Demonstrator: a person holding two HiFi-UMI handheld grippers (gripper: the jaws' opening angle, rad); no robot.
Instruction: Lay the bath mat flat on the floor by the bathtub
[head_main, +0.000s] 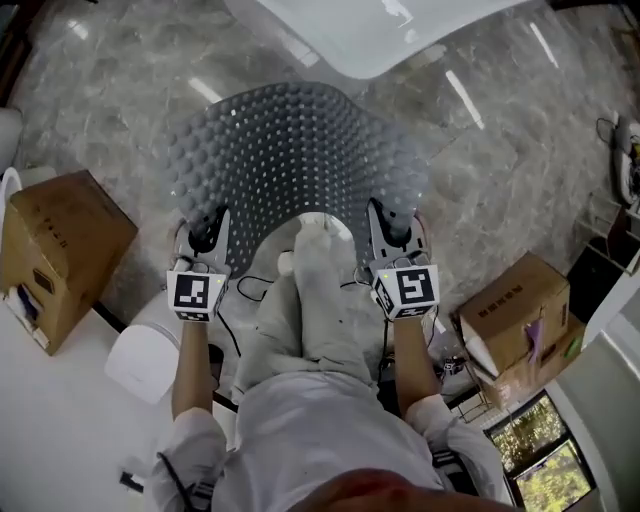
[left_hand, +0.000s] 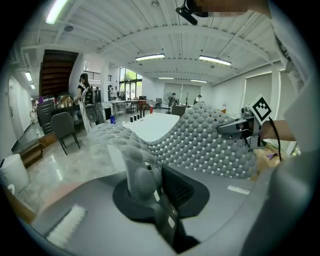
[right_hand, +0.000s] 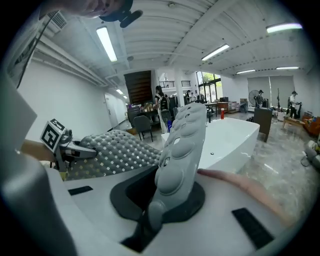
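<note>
Two brown cardboard boxes stand on the grey marbled floor (head_main: 100, 110). The left cardboard box (head_main: 60, 235) lies on its side, and something dark and blue shows at its open end. The right cardboard box (head_main: 515, 305) has a loose flap with purple and white items at the opening, too small to identify. One white rounded bin (head_main: 145, 350) sits by the person's left arm, its contents hidden.

One grey rubber bath mat covered in round bumps (head_main: 290, 160) hangs in the air over the floor, just in front of the one white bathtub (head_main: 370, 30). It sags between two grippers. The left hand-held gripper (head_main: 207, 235) has its jaws nearly together, pinching the mat's near left edge. The right hand-held gripper (head_main: 390, 228) is clamped narrowly on the near right edge.
</note>
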